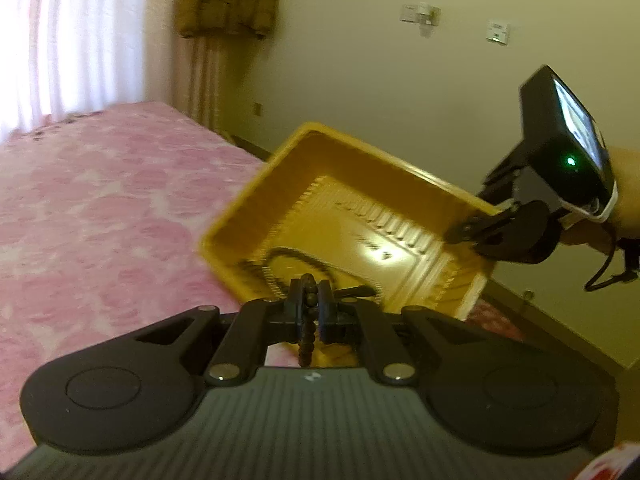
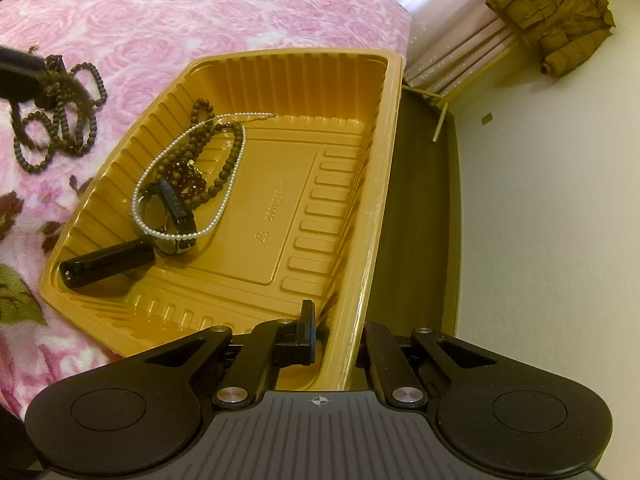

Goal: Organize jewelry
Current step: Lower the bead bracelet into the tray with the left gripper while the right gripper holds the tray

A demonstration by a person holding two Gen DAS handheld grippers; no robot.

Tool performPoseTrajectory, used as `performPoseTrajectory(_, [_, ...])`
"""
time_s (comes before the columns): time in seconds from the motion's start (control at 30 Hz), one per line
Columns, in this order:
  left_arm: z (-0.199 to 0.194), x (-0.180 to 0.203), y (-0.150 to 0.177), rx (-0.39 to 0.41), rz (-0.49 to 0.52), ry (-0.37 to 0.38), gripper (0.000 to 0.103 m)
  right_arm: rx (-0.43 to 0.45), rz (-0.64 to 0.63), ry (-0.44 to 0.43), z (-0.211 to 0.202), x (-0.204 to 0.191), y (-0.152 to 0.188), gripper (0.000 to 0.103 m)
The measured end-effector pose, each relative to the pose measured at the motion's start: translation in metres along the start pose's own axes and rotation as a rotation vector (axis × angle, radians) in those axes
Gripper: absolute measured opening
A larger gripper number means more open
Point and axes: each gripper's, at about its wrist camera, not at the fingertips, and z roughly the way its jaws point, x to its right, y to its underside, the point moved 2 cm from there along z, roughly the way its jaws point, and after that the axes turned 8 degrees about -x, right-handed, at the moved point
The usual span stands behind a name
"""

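The left gripper (image 1: 309,300) is clenched on a strand of dark wooden beads (image 1: 307,332); in its own view the strand runs up between the fingers and hangs slack below them. In the right wrist view the same string dangles in several loops from that gripper (image 2: 48,76), above the pink floral blanket (image 2: 168,8) and well to the left of the tray.

Ahead of the left gripper, slightly to its right, sits the yellow plastic tray (image 1: 248,208). It already contains a brown bead string (image 2: 208,136), a white pearl necklace (image 2: 180,184), a wristwatch with a black strap (image 2: 172,208) and a black cylinder (image 2: 108,262), all gathered in the half of the tray to the right gripper's left. The other half is bare.

The right gripper (image 2: 320,328) is clamped on the tray's near rim, one finger inside the wall and the other hidden outside it, at the corner nearest the bed's edge.

Handling assessment: the bead strand appears light, limp and free to swing. It offers no stiff point, so a pinch across a few beads, as held now, seems the practical hold; round beads may roll or slip under the pads. The trailing loops could snag on the tray rim or blanket pile. The thin tray looks flexible and likely to slide on the blanket if not steadied.
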Motion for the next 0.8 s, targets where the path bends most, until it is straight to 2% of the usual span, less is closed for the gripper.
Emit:
performPoseTrajectory(0.3, [0.032, 0.035, -0.005, -0.042, 0.034, 0.097, 0.006, 0.001, 0.002, -0.005, -0.001, 0.001, -0.001, 0.005])
performPoseTrajectory(0.57, [0.046, 0.054, -0.008, -0.057, 0.067, 0.122, 0.006, 0.003, 0.006, -0.009, -0.001, 0.001, 0.001, 0.005])
performPoseTrajectory(0.8, [0.053, 0.054, -0.011, -0.062, 0.055, 0.129, 0.006, 0.002, 0.006, -0.009, -0.001, 0.002, 0.002, 0.005])
